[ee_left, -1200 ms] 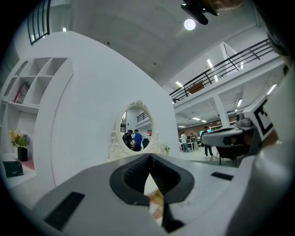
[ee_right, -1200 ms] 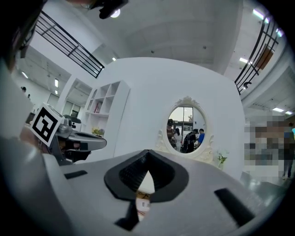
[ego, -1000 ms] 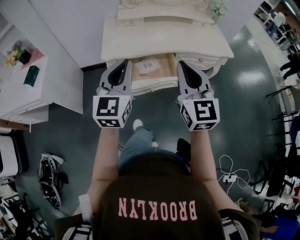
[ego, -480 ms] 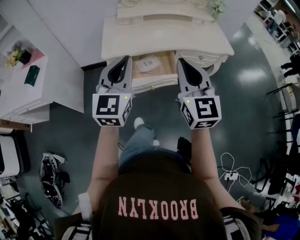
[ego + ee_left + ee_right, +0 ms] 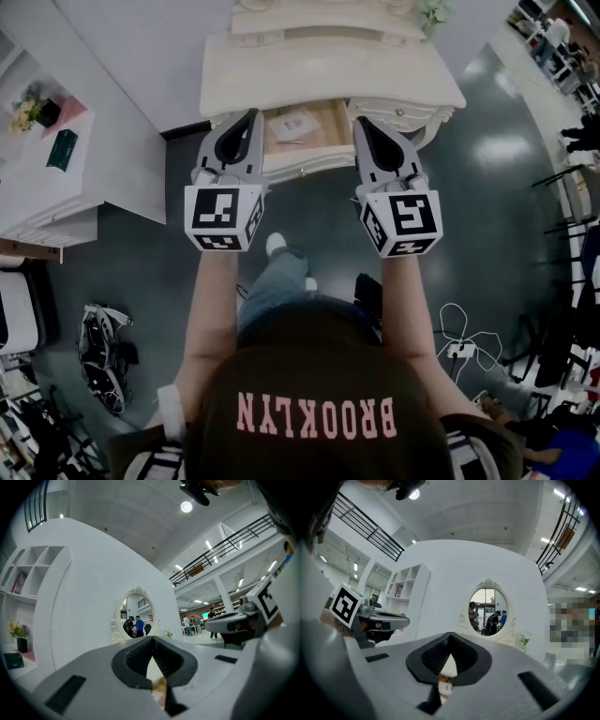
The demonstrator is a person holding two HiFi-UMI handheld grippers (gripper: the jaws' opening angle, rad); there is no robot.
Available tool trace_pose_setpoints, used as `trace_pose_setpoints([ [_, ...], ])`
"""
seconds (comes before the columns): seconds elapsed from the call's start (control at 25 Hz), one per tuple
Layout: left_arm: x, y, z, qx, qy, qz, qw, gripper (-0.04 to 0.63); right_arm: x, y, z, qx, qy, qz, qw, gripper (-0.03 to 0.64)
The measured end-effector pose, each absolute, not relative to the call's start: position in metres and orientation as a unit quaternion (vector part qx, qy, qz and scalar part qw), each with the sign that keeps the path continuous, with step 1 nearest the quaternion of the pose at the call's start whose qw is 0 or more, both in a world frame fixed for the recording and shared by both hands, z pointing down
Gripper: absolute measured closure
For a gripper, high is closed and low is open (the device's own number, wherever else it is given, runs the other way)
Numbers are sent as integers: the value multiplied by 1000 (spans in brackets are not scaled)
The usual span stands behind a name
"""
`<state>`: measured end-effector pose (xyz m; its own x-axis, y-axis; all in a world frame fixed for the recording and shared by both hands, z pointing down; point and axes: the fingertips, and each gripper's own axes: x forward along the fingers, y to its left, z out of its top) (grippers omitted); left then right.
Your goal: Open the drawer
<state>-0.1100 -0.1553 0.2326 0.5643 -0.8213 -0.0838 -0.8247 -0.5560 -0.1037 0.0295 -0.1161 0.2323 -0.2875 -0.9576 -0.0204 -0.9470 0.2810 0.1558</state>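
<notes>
The drawer (image 5: 314, 167) stands pulled out from under the surface (image 5: 328, 70) at upper centre of the head view, with papers (image 5: 293, 126) showing inside, so the opening looks done. The left tool (image 5: 250, 116) and right tool (image 5: 362, 123) flank it in the frame, held level and clear of it, each with jaws closed on nothing. The next move, I judge, calls only for backing away, or one more pull at the front if it should come further

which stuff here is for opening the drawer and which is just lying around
Job: drawer, already pulled out; dressing table; left gripper and right gripper, both shut.
Lying about: papers in the drawer; flowers and green box on the side shelf; power strip.
</notes>
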Motion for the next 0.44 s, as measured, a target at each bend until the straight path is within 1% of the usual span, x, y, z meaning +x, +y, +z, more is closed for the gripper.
trace_pose_setpoints([
  [0.44, -107, -154, 233, -883, 466, 13, 63, 597, 33, -113, 235, 599, -798, -60, 38, 621],
])
